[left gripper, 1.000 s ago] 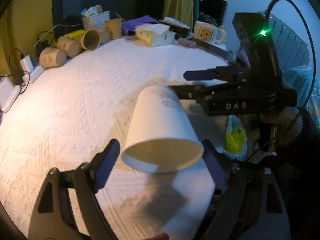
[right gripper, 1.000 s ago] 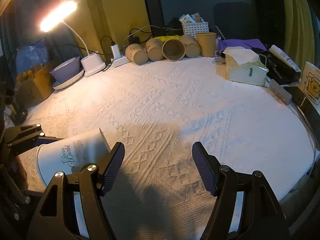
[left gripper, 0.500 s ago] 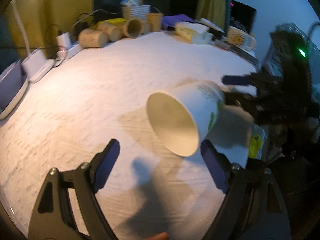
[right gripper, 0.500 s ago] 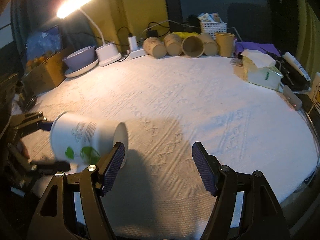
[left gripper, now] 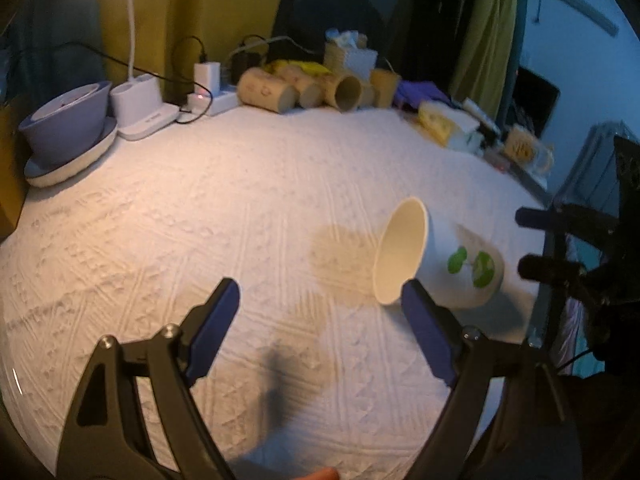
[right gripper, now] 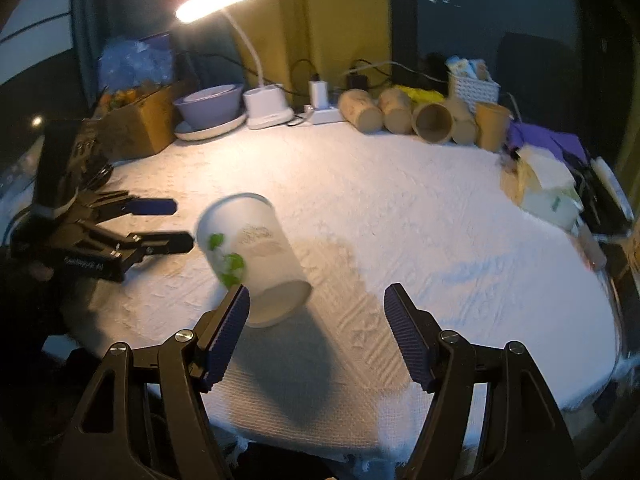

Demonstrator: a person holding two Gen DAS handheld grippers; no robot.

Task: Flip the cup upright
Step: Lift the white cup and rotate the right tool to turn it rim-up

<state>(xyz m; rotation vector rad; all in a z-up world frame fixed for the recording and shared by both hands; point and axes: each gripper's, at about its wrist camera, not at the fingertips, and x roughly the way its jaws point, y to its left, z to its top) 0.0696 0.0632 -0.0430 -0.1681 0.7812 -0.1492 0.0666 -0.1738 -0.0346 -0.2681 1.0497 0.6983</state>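
Tablecloth point(right gripper: 400, 208) lay bare across mid-frame while your cup point(right gripper: 256, 260) lay tilted at left-centre, mouth toward lower right, untouched between your spread left gripper point(right gripper: 176, 224) and spread right gripper point(right gripper: 316, 320).

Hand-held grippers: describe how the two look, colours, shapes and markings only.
Both match: the left hand-held gripper and the right hand-held gripper have black, triangular cut-out finger frames with silver screws and dark blue ribbed pads. The left one's black body carries pale, blurred lettering, unreadable here.
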